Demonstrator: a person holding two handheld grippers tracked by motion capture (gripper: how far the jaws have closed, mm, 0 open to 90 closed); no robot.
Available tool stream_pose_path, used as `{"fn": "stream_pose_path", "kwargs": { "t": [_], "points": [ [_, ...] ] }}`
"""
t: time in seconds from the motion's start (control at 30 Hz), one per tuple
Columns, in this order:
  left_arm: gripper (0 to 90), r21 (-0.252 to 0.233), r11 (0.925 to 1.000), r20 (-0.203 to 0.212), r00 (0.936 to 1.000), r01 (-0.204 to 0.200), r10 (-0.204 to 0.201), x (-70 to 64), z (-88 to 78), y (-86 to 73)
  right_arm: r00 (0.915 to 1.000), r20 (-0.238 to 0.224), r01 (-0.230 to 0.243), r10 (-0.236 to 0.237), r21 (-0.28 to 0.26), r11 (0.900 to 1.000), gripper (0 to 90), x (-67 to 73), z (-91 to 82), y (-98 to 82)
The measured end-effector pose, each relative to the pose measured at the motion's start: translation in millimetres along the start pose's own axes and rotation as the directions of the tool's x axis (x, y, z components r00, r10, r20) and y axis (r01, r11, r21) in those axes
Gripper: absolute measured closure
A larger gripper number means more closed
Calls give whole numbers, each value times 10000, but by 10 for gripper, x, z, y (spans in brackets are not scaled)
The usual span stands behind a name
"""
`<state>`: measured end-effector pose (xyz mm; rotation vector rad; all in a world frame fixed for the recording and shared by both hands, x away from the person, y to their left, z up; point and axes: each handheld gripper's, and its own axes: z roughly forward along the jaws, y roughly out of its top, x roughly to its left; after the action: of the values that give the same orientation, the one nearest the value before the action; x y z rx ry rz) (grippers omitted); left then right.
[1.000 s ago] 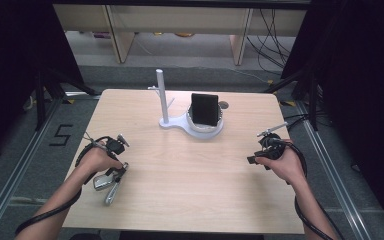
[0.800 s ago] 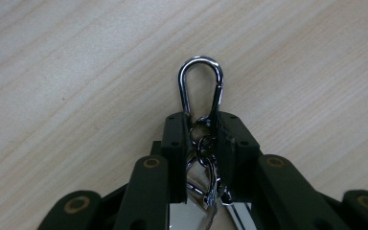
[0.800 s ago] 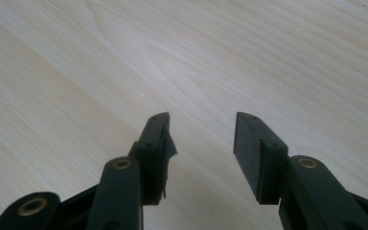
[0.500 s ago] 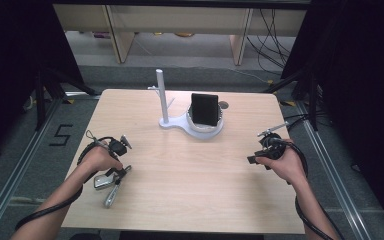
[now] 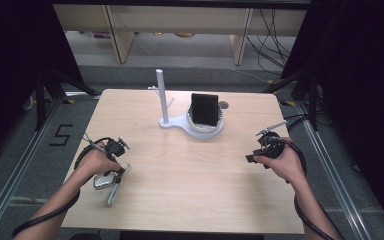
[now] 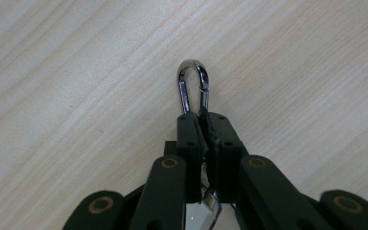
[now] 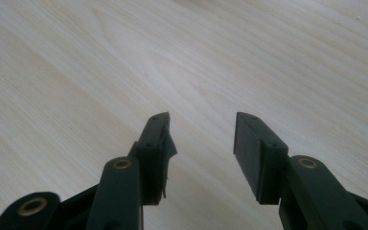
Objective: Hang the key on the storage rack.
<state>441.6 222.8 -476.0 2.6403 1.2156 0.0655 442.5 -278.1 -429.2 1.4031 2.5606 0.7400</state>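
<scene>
My left gripper (image 6: 202, 125) has its jaws pressed together on a shiny chrome metal carabiner clip (image 6: 192, 86), whose rounded end pokes out past the tips just above the pale wood-grain table (image 5: 190, 175). In the high view the clip (image 5: 111, 182) sits at the near left of the table under my left hand (image 5: 97, 160). I judge it light, rigid and slick, so I would grip across the flat sides of its straight spine, away from the sprung gate. My right gripper (image 7: 201, 136) hovers with jaws apart over bare wood at the near right; my right hand (image 5: 280, 160) holds it. The tabletop looks smooth and hard, so the clip may skate. Farther off stands a white plastic stand with an upright post (image 5: 162, 102) and a black box (image 5: 204, 110) on its round base. Beyond are a grey floor, shelving legs and dark curtains.
</scene>
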Motion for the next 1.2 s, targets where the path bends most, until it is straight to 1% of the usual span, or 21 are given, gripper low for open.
{"fn": "stream_pose_path", "kwargs": {
  "t": [0.13, 0.17, 0.3, 0.33, 0.5, 0.53, 0.6, 0.67, 0.7, 0.73, 0.77, 0.8, 0.87, 0.9, 0.97, 1.0, 1.03, 1.07, 1.1, 1.13, 1.2],
  "points": [
    [850, 28, 10000, -324, 9995, -17, 18, -41, -18, 5, 9999, -53, 128, -128, -97, 9999, 574, -9, 6, -16],
    [852, -197, 9994, -371, 9989, -286, 278, -27, -26, 1, 9999, 82, -107, 107, -10, 9999, 573, -6, -5, -29],
    [852, -961, 9952, -487, 9987, -175, 129, -31, -50, -48, 10000, 39, 13, -12, -157, 9999, 573, -25, -24, -46],
    [852, -1526, 9883, -512, 9987, -46, -33, -44, -50, -79, 10000, 70, 58, -56, -220, 9997, 573, -31, -30, -50],
    [853, -2202, 9754, -611, 9981, -73, -63, -63, -75, -132, 9999, 35, -147, 147, -127, 9998, 573, -25, -51, -59],
    [853, -2576, 9662, -659, 9977, -52, -122, -68, -102, -149, 9999, 10, -154, 155, -163, 9997, 574, -23, -45, -61],
    [853, -2790, 9603, -712, 9974, -78, -125, -72, -140, -160, 10000, 70, 56, -54, -312, 9995, 573, -33, -34, -62],
    [853, -3343, 9425, -736, 9969, 31, -294, -84, -182, -179, 9999, 96, 62, -59, -284, 9996, 573, -30, -33, -62],
    [853, -3429, 9393, -825, 9964, -97, -198, -79, -216, -188, 9999, 113, 1, 2, -276, 9996, 573, -20, -33, -58],
    [853, -3877, 9217, -903, 9955, -98, -274, -83, -254, -202, 9999, 96, -74, 76, -257, 9996, 574, -14, -32, -57],
    [853, -4137, 9104, -916, 9952, -54, -357, -84, -279, -211, 9999, 107, -58, 61, -294, 9996, 574, -13, -33, -57],
    [853, -4188, 9080, -944, 9949, -81, -347, -83, -296, -218, 9999, 117, -58, 62, -337, 9994, 574, -10, -35, -56],
    [853, -4695, 8829, -912, 9938, 130, -631, -104, -314, -228, 9999, 128, -8, 13, -435, 9991, 574, -15, -33, -59],
    [853, -4712, 8820, -969, 9936, 63, -589, -101, -329, -234, 9999, 79, 92, -88, -530, 9986, 574, -20, -39, -64],
    [853, -4920, 8706, -1070, 9923, 18, -625, -98, -354, -244, 10000, 55, 31, -28, -558, 9984, 574, -18, -47, -71],
    [853, -4920, 8706, -1070, 9923, 18, -625, -98, -354, -244, 10000, 55, 31, -28, -558, 9984, 574, -18, -47, -71],
    [853, -5135, 8581, -1113, 9913, 35, -707, -94, -371, -251, 9999, 98, 41, -35, -684, 9976, 574, -24, -47, -87],
    [853, -5215, 8532, -1153, 9907, 13, -720, -90, -382, -253, 10000, 71, 7, -3, -653, 9979, 574, -25, -51, -92],
    [853, -5433, 8394, -1102, 9896, 180, -926, -102, -381, -249, 10000, 72, 5, 0, -713, 9975, 574, -32, -47, -106],
    [853, -5415, 8407, -1231, 9887, 52, -853, -96, -392, -250, 10000, 42, 29, -26, -709, 9975, 574, -40, -44, -114],
    [853, -5668, 8237, -1158, 9883, 166, -995, -114, -399, -235, 9997, 79, -217, 222, -638, 9977, 574, -31, -57, -134]
  ]
}}
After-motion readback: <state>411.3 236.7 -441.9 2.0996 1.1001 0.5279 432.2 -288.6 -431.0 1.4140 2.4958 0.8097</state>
